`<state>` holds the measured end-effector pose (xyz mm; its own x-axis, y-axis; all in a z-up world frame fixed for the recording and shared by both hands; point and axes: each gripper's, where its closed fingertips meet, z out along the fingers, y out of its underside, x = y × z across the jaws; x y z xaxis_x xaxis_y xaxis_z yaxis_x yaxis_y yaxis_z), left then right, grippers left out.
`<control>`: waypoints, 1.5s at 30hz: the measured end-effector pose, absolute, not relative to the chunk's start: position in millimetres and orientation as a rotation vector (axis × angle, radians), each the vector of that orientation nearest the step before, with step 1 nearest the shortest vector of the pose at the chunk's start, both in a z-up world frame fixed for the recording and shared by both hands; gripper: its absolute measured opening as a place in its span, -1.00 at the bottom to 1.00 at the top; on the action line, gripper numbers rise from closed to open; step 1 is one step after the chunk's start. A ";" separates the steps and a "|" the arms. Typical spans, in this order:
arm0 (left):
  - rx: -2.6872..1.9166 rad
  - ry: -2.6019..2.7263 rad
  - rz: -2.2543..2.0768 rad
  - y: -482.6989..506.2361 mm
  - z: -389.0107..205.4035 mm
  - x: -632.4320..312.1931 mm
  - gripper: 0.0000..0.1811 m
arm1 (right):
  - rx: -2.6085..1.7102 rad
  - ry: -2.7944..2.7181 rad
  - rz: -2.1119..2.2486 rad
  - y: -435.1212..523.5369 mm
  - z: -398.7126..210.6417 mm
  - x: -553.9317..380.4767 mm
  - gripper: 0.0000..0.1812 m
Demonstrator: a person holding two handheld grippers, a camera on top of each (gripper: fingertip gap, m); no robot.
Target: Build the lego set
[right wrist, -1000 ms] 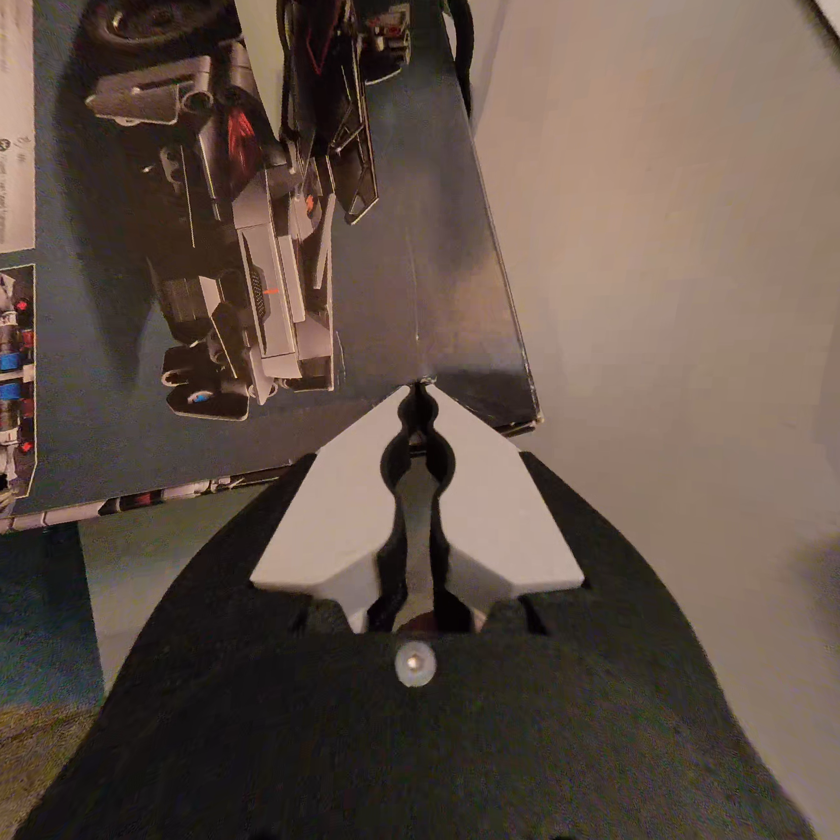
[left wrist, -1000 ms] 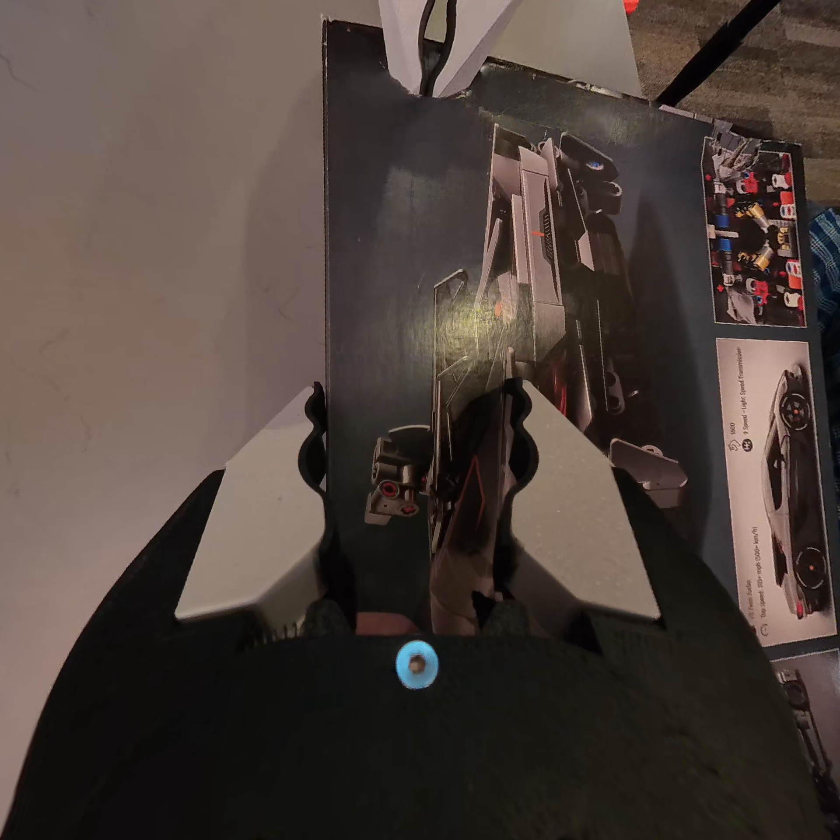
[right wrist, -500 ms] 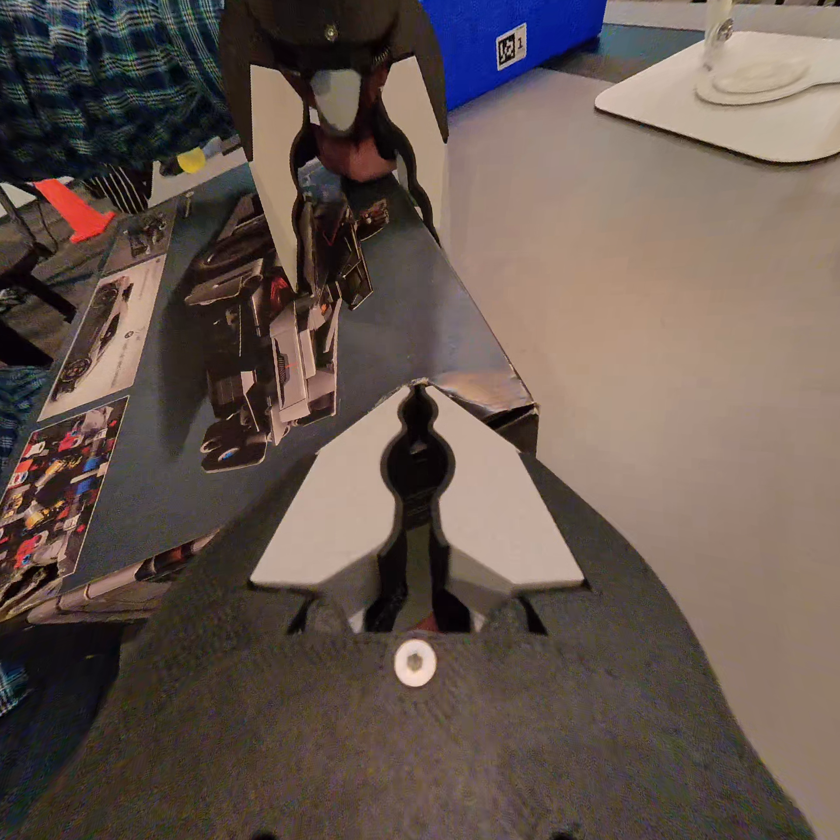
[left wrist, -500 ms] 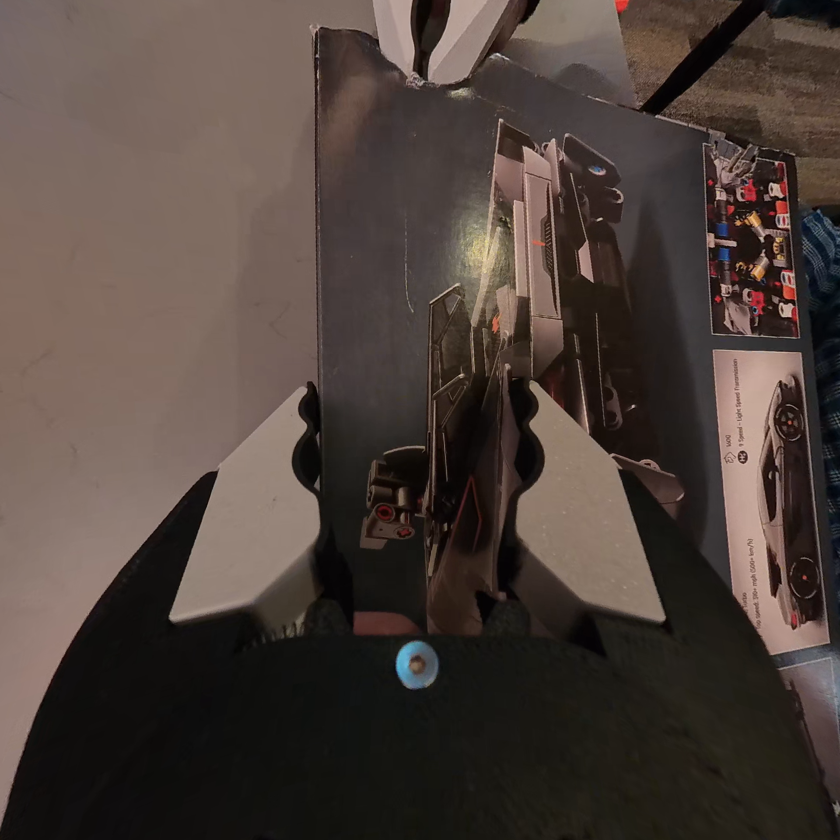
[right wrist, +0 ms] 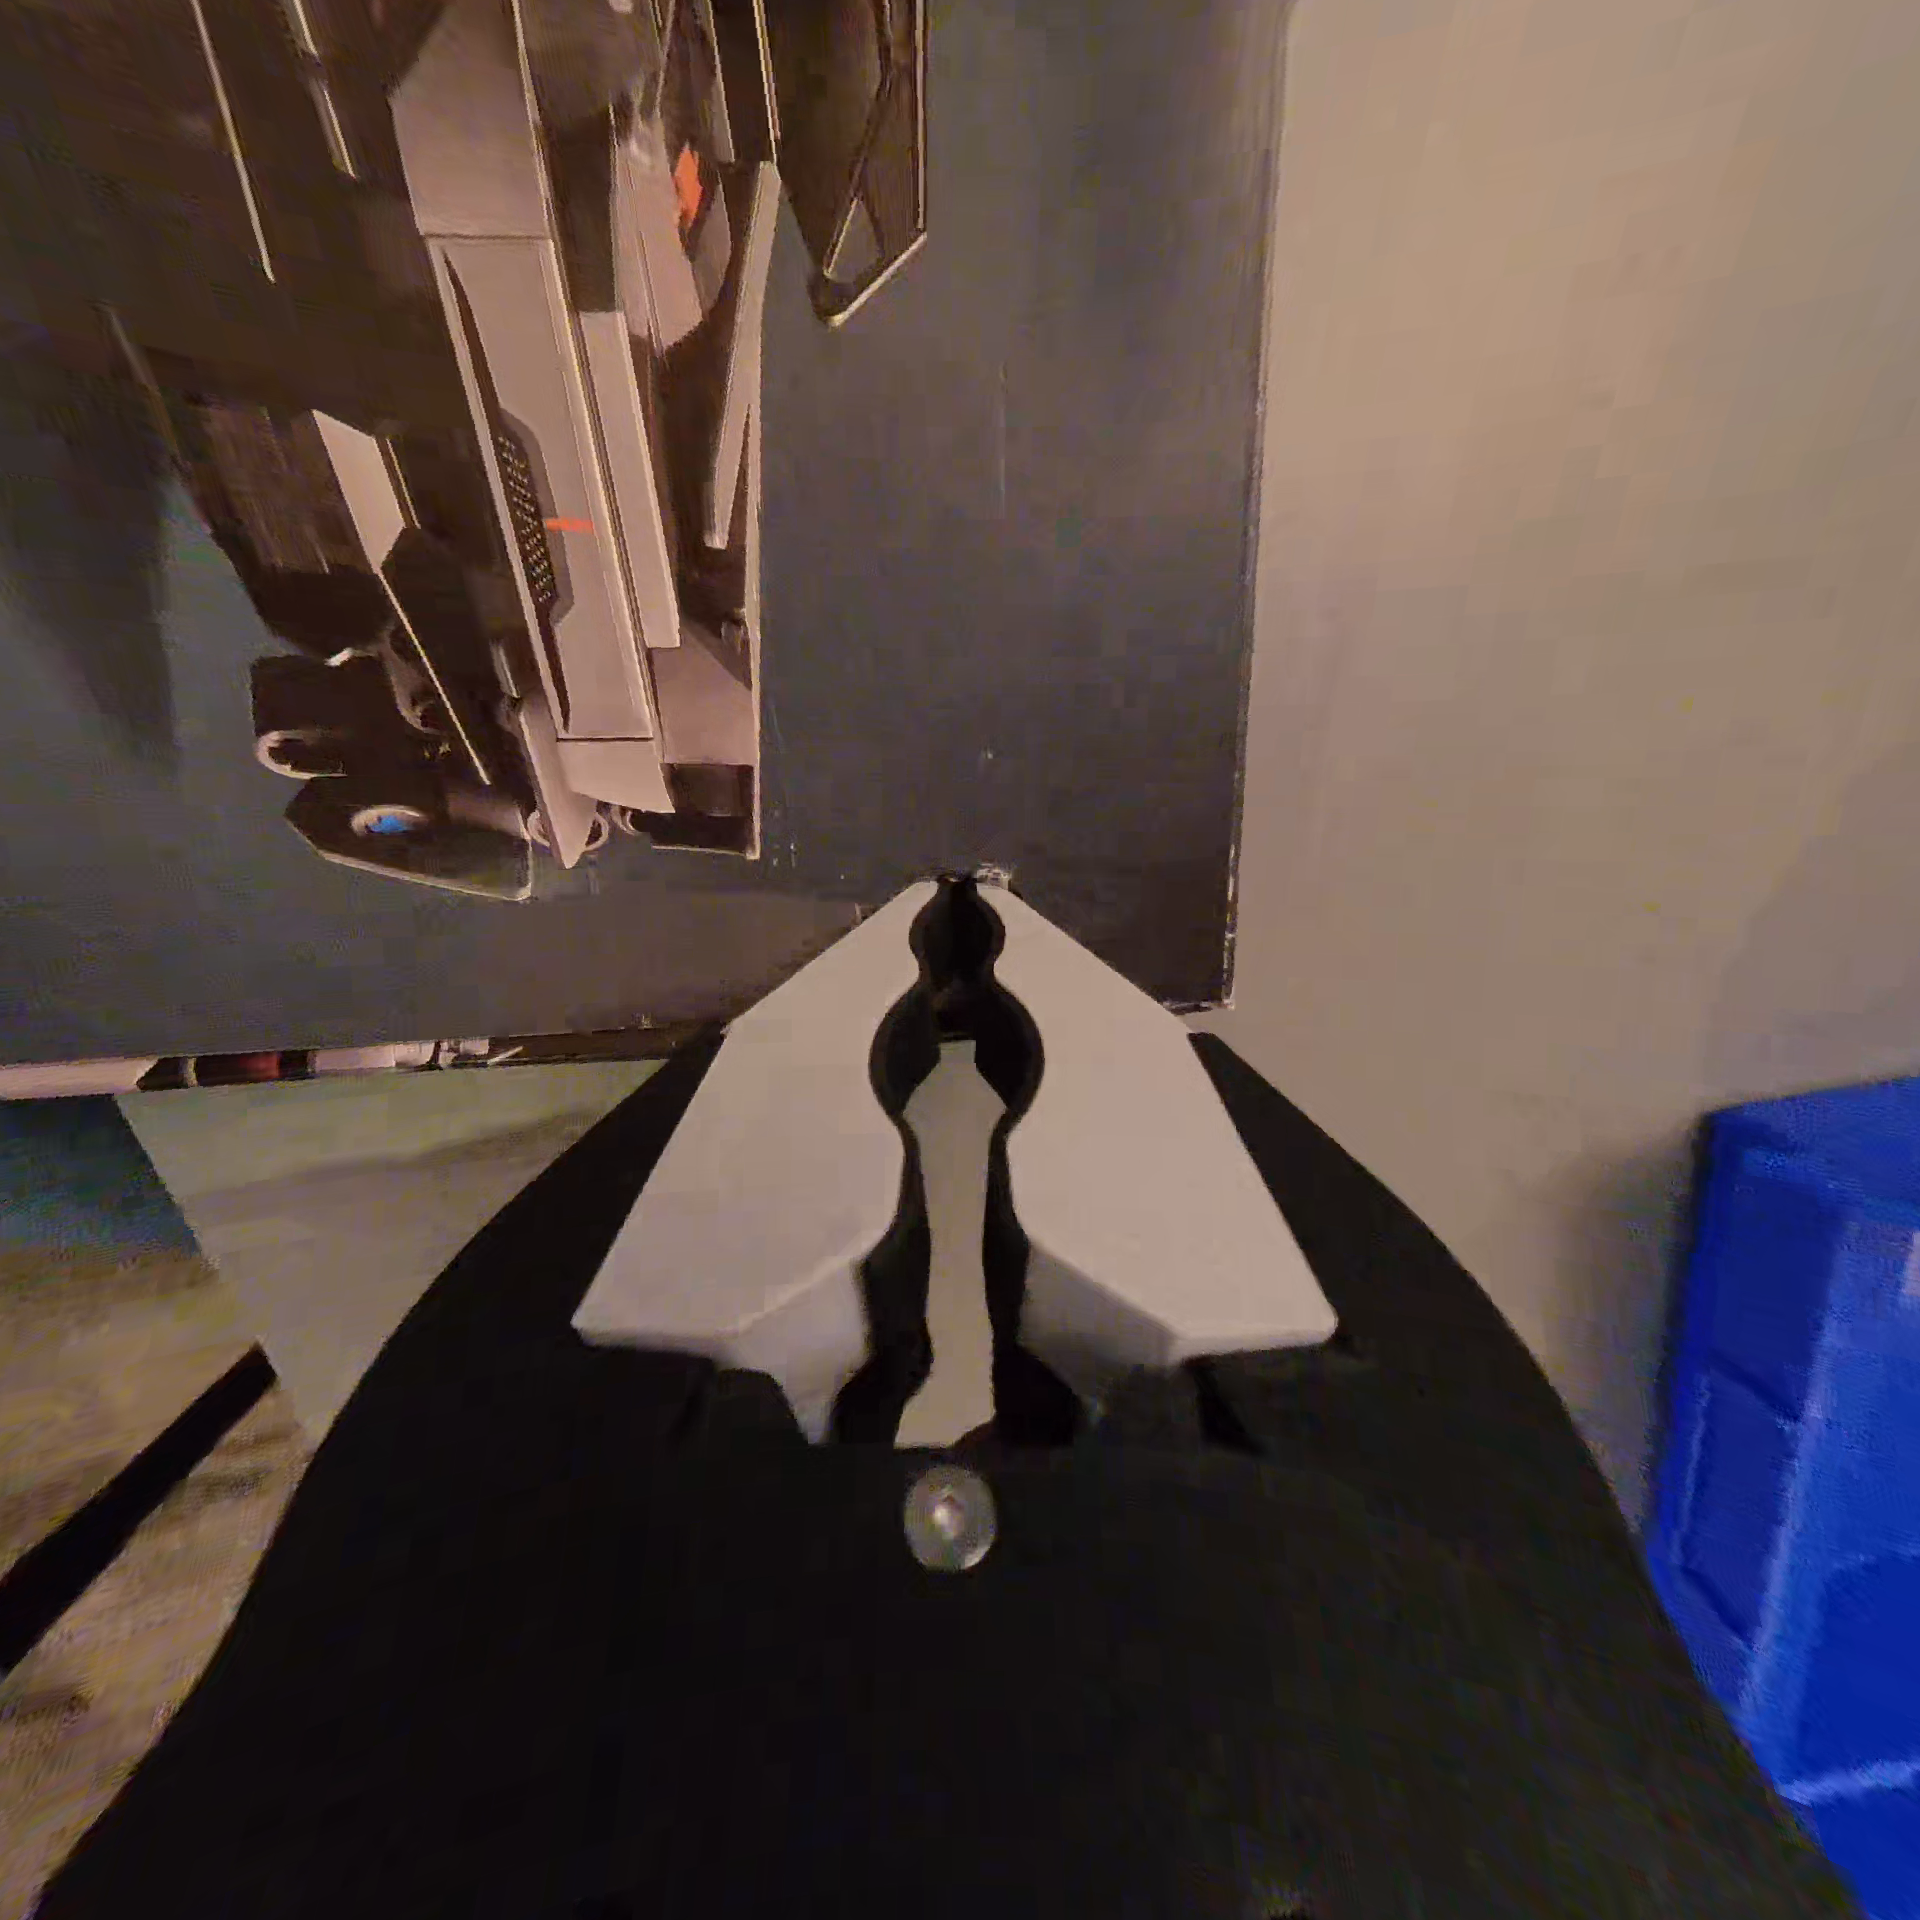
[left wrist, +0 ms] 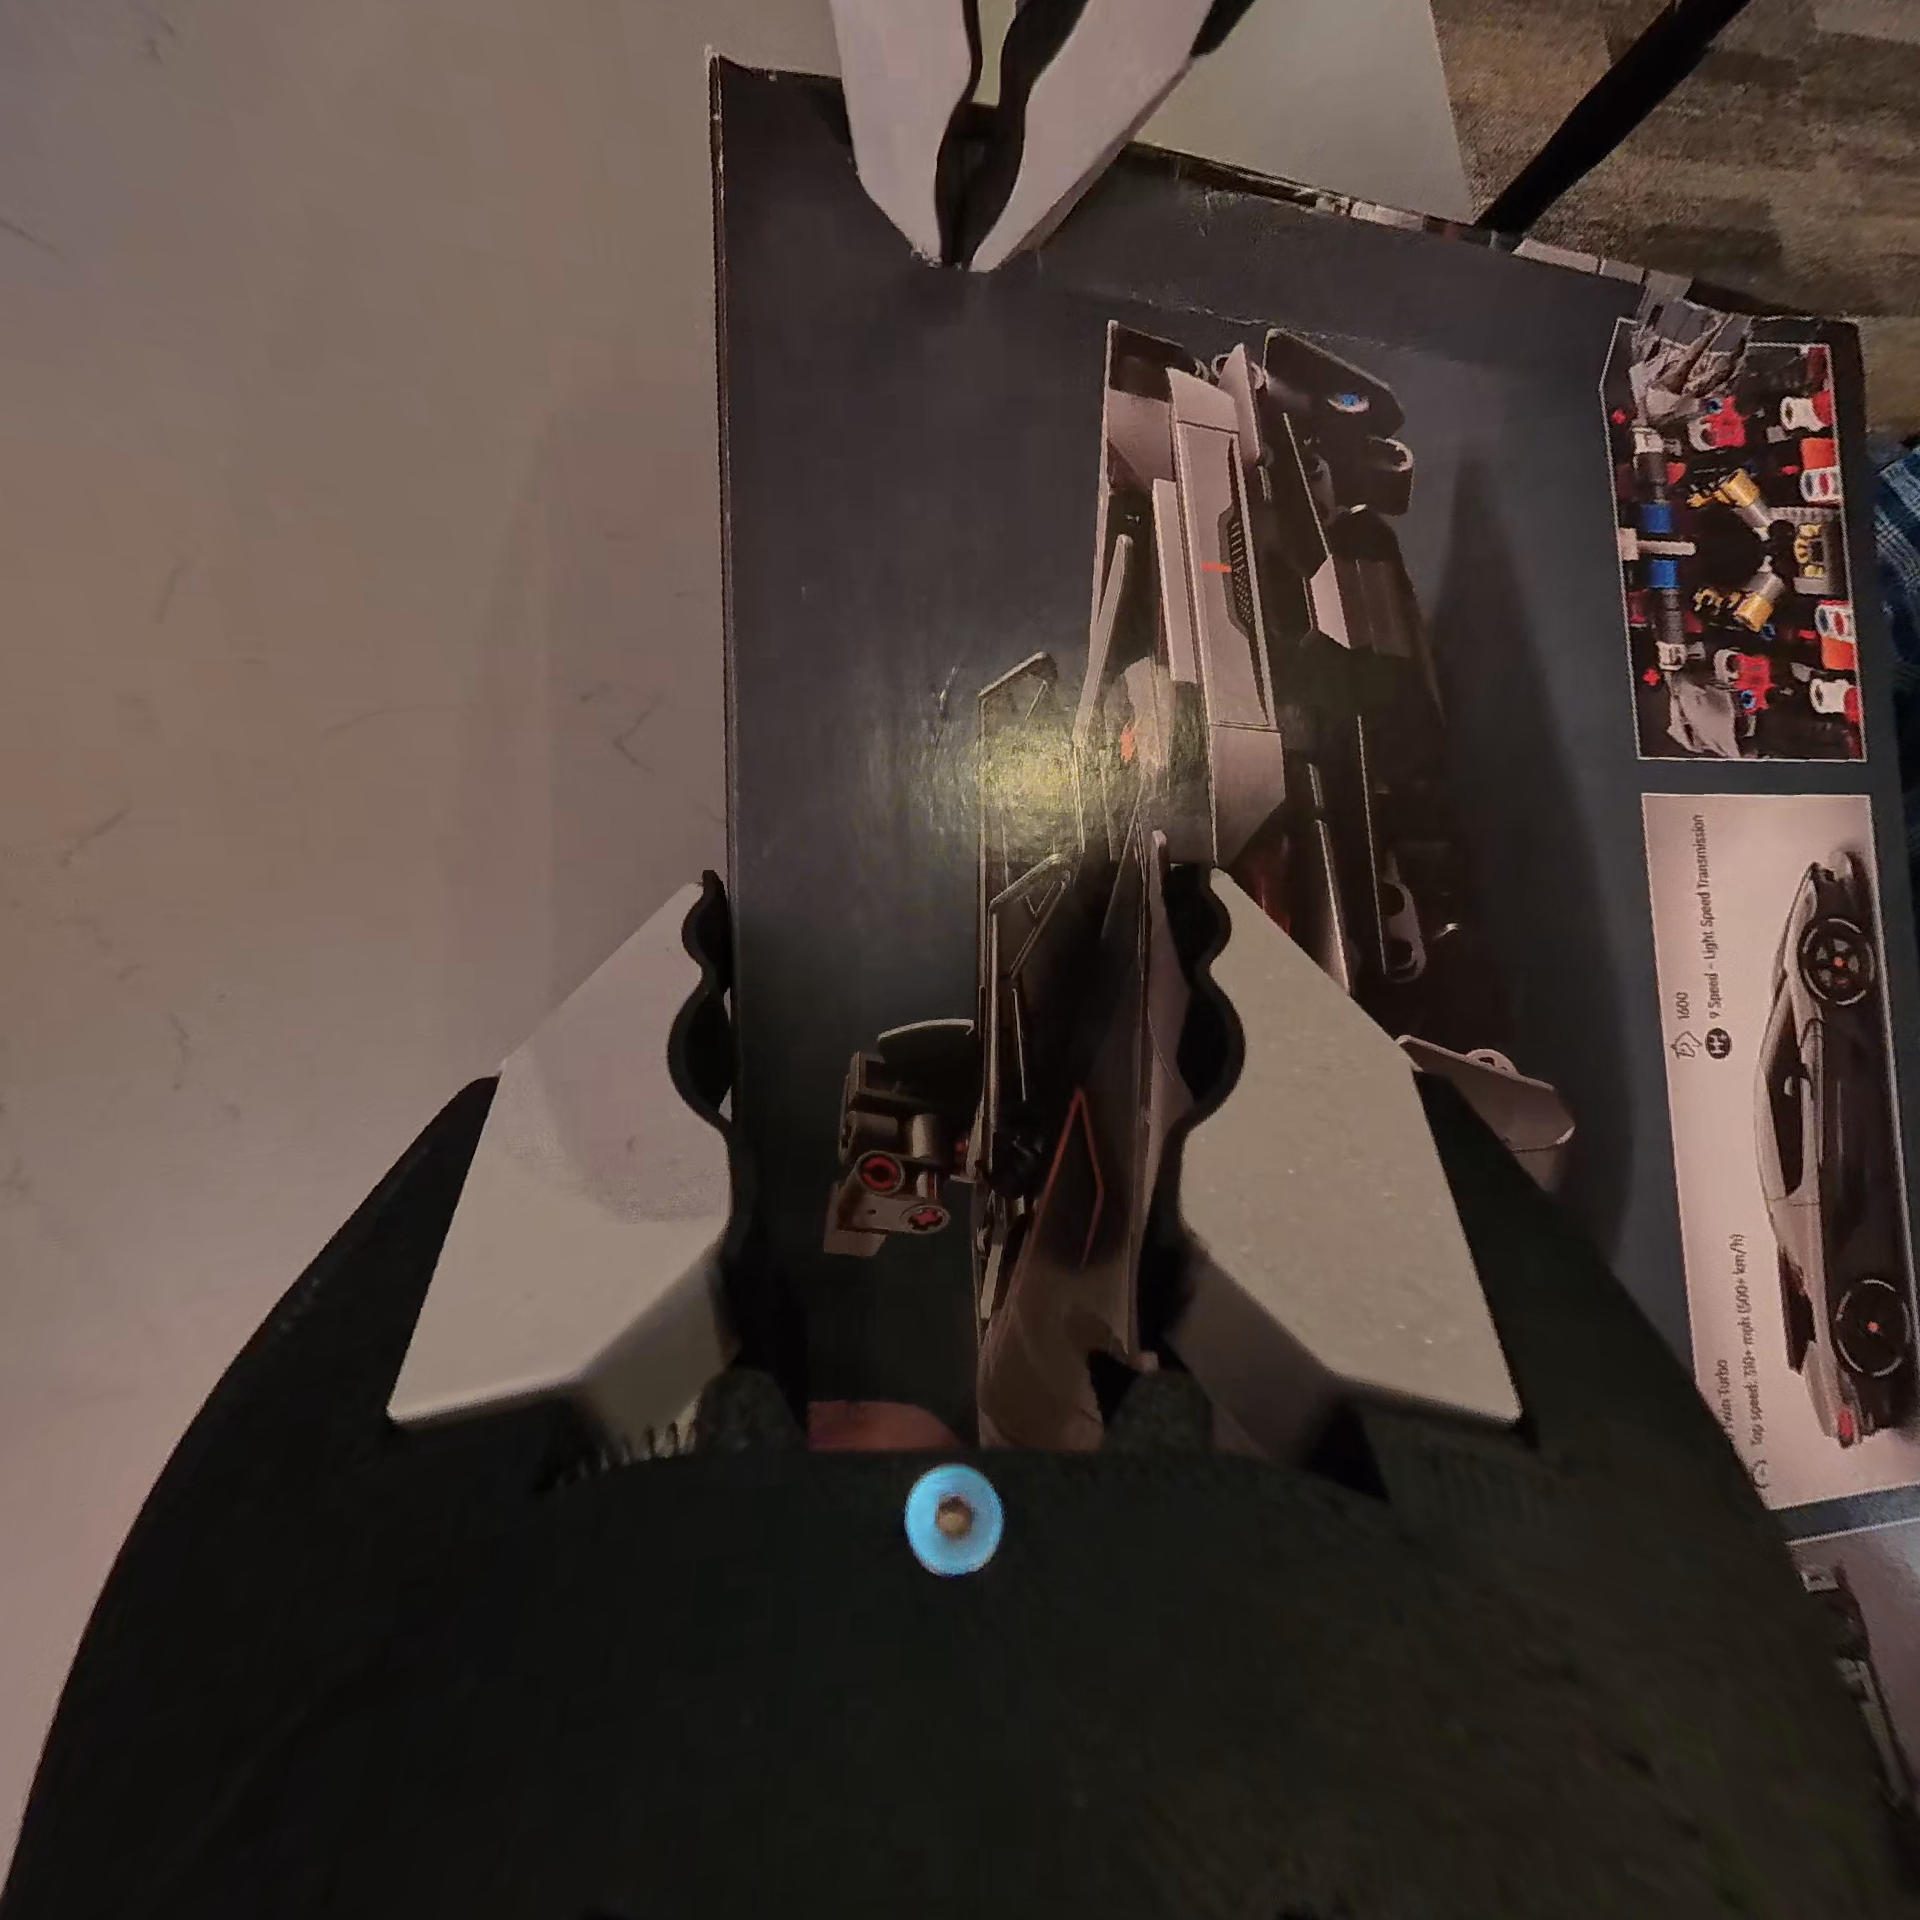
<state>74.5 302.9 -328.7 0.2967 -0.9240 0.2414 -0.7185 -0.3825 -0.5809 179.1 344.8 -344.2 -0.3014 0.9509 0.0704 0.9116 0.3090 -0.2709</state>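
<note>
The lego box, dark blue with pictures of a grey and black car, lies flat on the pale table. My left gripper is open wide at the box's near end. Its left finger runs along the box's left edge and its right finger is over the printed top face. My right gripper is shut, its tips pinching a small torn bit of the top panel near the far edge of the box. It also shows at the top of the left wrist view.
A blue bin stands on the table to the right of my right gripper. Beyond the table edge are carpet and a black table leg. A plaid cloth shows past the box's right side.
The right wrist view tipped from looking level across the table to looking down on the box. My right gripper's tips now reach a little farther onto the box. My left gripper stayed put.
</note>
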 end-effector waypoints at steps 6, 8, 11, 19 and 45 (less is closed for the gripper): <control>-2.203 1.482 -0.765 303.8 -329.6 74.1 -0.06 | -1.835 -2.512 -0.055 350.7 -350.1 185.7 -1.00; -2.203 1.483 -0.764 304.1 -329.6 74.0 -0.06 | -1.847 -2.486 0.034 349.7 -349.7 184.5 -1.00; -2.202 1.481 -0.774 304.5 -329.1 74.0 -0.06 | -1.836 -2.351 0.174 348.4 -347.0 180.5 -1.00; -2.206 1.472 -0.799 305.2 -328.2 74.4 -0.05 | -1.765 -2.050 0.557 344.5 -337.8 169.8 -1.00; -2.193 1.488 -0.785 303.8 -328.8 75.3 -0.04 | -1.538 -1.914 -0.117 362.9 -330.8 173.6 -1.00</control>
<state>75.3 303.8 -328.8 0.2851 -0.9288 0.2366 -0.7196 -0.3705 -0.5873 173.6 362.9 -330.8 -0.0804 0.8349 0.5445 0.8952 0.3007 -0.3290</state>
